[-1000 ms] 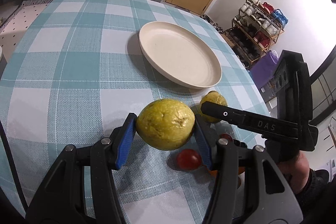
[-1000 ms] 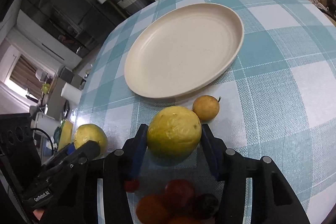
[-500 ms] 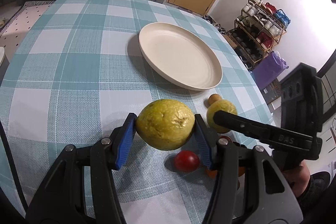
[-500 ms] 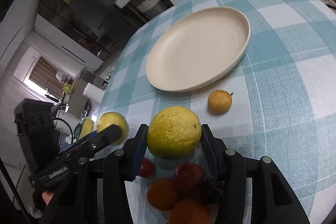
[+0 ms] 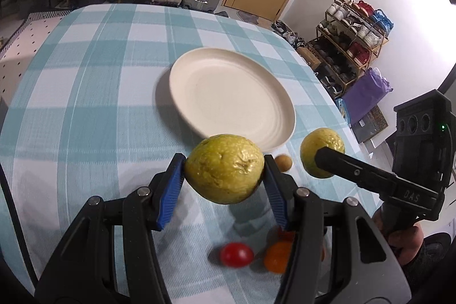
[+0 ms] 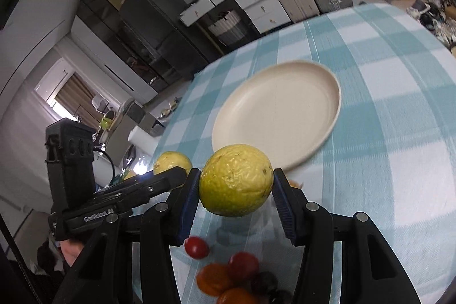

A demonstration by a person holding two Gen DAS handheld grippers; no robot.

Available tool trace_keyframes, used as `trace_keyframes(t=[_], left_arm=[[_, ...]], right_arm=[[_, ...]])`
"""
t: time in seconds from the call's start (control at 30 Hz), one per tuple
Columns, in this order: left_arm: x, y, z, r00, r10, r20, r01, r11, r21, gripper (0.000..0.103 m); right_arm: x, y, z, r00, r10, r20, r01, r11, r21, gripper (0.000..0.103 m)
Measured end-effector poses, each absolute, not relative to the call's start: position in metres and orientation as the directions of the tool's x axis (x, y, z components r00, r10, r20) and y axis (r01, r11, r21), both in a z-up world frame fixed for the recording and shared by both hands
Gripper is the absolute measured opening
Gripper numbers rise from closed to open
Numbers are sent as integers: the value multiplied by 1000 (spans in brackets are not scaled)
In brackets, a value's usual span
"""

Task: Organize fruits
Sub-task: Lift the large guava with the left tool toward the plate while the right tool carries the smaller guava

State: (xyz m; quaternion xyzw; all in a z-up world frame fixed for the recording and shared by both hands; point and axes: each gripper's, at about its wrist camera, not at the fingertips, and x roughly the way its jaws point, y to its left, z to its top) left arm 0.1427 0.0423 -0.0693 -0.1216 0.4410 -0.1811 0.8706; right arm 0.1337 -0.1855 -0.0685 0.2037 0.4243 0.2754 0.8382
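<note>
Checked tablecloth [image 5: 85,93] | left gripper [image 5: 223,181] grasps guava [image 5: 225,168], long axis crosswise | right gripper [image 6: 235,190] grasps passionfruit [image 6: 236,180]

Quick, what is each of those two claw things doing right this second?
Left gripper: closed on a yellow-green fruit, held above the table.
Right gripper: closed on a second yellow-green fruit, also lifted.

Two wrinkled yellow-green fruits [image 5: 225,168] [image 6: 236,180] held aloft, empty cream plate [image 5: 236,121] at 12 o'clock, cherry tomatoes [image 6: 228,272] on cloth at 6 o'clock
</note>
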Motion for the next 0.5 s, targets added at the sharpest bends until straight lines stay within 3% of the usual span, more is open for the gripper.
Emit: trace_keyframes(t=[0.5], left_arm=[[243, 24, -33, 566, -410, -715, 207, 910, -358, 52]], right_arm=[[221, -195, -15, 515, 642, -568, -397, 766, 505, 51]])
